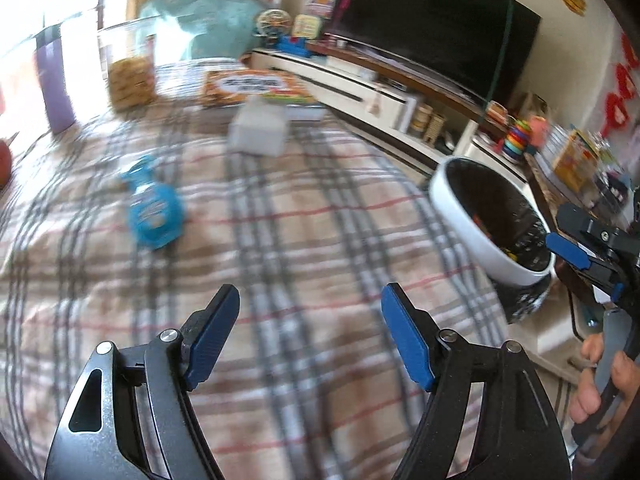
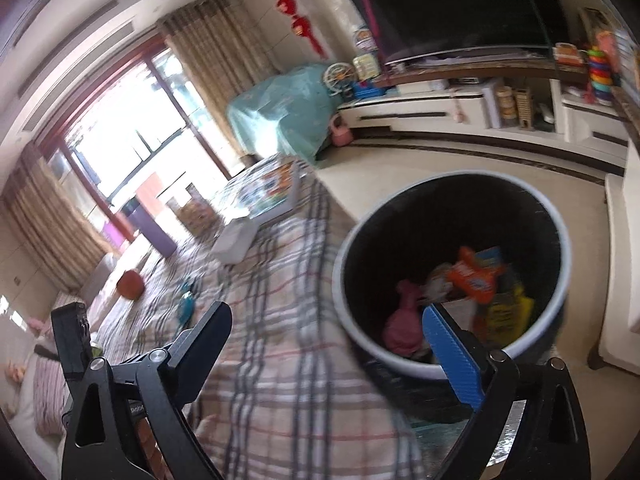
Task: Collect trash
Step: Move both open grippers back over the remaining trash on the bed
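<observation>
A white-rimmed bin (image 1: 466,226) with a black liner stands beside the plaid-covered table (image 1: 320,220). Seen from the right wrist, the bin (image 2: 400,363) holds an orange packet (image 2: 474,276), a yellow packet (image 2: 508,312) and a pink item (image 2: 402,328). A blue packet (image 1: 154,212) lies on the cloth at left, with a white box (image 1: 258,130) farther back. My left gripper (image 1: 310,296) hovers open over the cloth, nothing between its fingers. My right gripper (image 2: 326,312) is open and empty, its right finger over the bin's near rim.
A purple cup (image 1: 54,84), a clear snack jar (image 1: 130,68) and an orange book (image 1: 248,86) stand at the table's far end. A TV (image 1: 432,28) and a low cabinet (image 1: 360,92) with toys line the wall. A hand (image 1: 600,380) grips the right tool's handle.
</observation>
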Tool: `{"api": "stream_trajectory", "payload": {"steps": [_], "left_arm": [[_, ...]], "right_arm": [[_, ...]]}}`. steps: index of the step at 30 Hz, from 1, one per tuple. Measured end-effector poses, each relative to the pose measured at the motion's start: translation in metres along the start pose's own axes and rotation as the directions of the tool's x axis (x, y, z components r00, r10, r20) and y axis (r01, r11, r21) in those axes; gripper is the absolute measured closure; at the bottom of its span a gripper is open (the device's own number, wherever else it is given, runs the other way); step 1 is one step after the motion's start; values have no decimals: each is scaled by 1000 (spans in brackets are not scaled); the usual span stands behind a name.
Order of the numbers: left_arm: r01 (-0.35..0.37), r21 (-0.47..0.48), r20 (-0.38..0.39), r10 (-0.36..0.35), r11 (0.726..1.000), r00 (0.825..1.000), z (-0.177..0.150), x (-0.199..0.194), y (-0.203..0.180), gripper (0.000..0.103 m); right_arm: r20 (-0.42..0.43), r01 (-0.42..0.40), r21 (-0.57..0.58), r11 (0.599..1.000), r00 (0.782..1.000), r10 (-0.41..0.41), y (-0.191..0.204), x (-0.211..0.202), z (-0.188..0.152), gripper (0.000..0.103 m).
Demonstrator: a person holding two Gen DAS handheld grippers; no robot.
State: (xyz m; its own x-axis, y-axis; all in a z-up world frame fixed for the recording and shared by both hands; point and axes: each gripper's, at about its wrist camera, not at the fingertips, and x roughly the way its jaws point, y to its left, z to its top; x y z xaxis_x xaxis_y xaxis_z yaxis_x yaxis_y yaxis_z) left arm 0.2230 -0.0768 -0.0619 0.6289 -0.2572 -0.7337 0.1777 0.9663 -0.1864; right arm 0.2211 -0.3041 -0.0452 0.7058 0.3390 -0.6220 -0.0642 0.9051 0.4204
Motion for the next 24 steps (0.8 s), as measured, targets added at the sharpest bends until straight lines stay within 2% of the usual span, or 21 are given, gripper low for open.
{"api": "stream_trajectory", "payload": {"steps": [9, 17, 24], "left_arm": [[-76, -118, 2, 76, 990, 997, -5, -5, 61, 27], [-124, -139, -17, 123, 982, 992, 13, 11, 82, 27], [-154, -132, -37, 150, 979, 988, 39, 39, 93, 26]], "right_arm": [[-60, -58, -71, 996, 997, 54, 49, 32, -6, 6], [-100, -93, -115, 989, 992, 82, 78, 64, -3, 6], [-142, -118, -98, 988, 984, 104, 89, 100, 6, 6]]}}
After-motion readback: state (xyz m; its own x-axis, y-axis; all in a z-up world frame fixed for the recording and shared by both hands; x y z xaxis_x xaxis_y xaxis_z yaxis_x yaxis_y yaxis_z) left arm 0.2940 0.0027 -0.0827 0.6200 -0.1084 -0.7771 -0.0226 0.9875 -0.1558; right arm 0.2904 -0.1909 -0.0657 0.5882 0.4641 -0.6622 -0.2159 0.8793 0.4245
